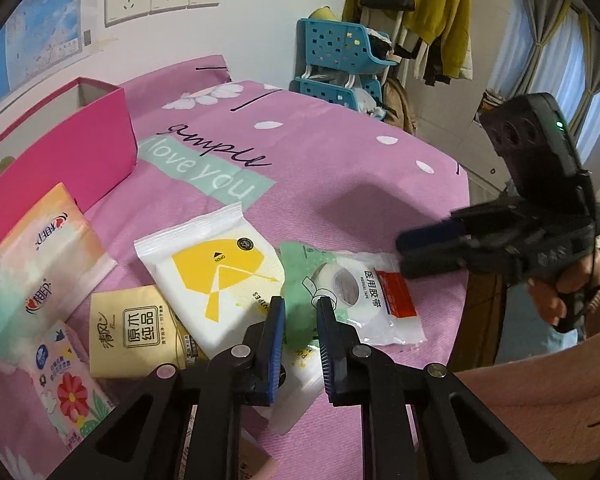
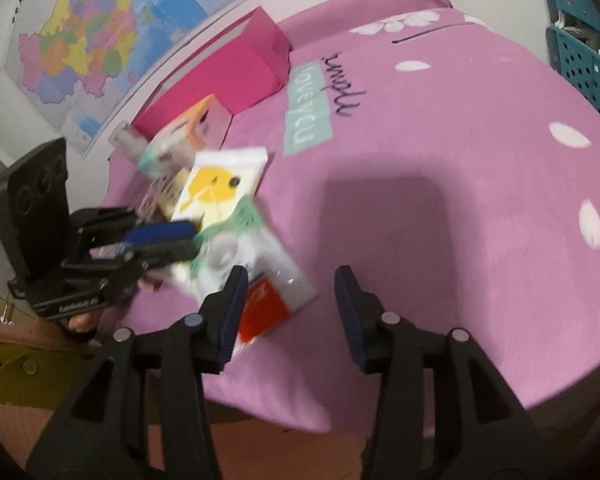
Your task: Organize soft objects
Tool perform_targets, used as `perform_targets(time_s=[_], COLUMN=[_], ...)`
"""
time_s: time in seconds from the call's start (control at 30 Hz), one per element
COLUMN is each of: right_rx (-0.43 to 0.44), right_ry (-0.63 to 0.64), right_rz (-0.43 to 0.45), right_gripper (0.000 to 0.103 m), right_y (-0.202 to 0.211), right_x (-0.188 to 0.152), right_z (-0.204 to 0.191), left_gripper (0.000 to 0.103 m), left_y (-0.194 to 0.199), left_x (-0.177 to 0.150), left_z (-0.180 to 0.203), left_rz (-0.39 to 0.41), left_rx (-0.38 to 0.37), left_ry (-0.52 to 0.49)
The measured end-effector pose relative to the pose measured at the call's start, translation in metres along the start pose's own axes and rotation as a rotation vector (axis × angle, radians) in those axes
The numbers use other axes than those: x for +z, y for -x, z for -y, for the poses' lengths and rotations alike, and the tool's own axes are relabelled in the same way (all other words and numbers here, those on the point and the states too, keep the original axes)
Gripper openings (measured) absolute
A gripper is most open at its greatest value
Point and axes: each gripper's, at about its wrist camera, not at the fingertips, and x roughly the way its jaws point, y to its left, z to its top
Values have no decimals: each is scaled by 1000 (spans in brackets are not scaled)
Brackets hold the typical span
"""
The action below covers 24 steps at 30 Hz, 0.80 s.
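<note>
Near the front edge of the bed (image 1: 340, 152), short of the pink box (image 1: 60, 152), the left gripper (image 1: 300, 312) pinches the green packet (image 1: 300, 280) overlapping the tape bag (image 1: 380, 304), which may drag off; the right gripper (image 2: 290, 280) is open.

Both views are evenly and brightly lit. Daylight is admitted through the curtained window (image 1: 556, 52) at the upper right of the left wrist view. A soft dark shadow is cast on the pink bedsheet (image 2: 460, 128). Straight lines are bent and corners darkened by fisheye distortion. The right wrist view is smeared by motion blur, most strongly over the packets (image 2: 216, 192); the left wrist view is rendered sharper.
</note>
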Motion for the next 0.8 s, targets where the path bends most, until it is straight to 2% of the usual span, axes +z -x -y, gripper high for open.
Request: perform_targets(time_s=[0.1, 0.23, 0.33, 0.4, 0.47, 0.6, 0.73, 0.8], right_rx=[-14, -12, 84, 89, 147, 200, 261, 285], right_ry=[7, 29, 6, 34, 1, -25, -44, -40], right_rz=[-10, 37, 54, 79, 91, 114, 117, 112], right_gripper=[48, 51, 51, 51, 51, 51, 52, 52], right_y=[-1, -12, -25, -31, -34, -38, -46, -51], right_x=[-5, -3, 2, 6, 10, 14, 24, 28], right_z=[-7, -16, -19, -22, -14, -8, -8, -12], left_gripper=[16, 18, 22, 21, 21, 19, 19, 19], left_y=[-1, -2, -2, -2, -1, 1, 5, 12], left_x=[0, 0, 0, 1, 0, -1, -1, -3], left_z=[0, -1, -5, -10, -19, -28, -28, -29], left_rz=[-1, -5, -10, -6, -3, 1, 13, 33], left_rx=[-7, -26, -68, -57, -97, -157, -166, -138], left_ry=[1, 14, 51, 82, 138, 200, 225, 232])
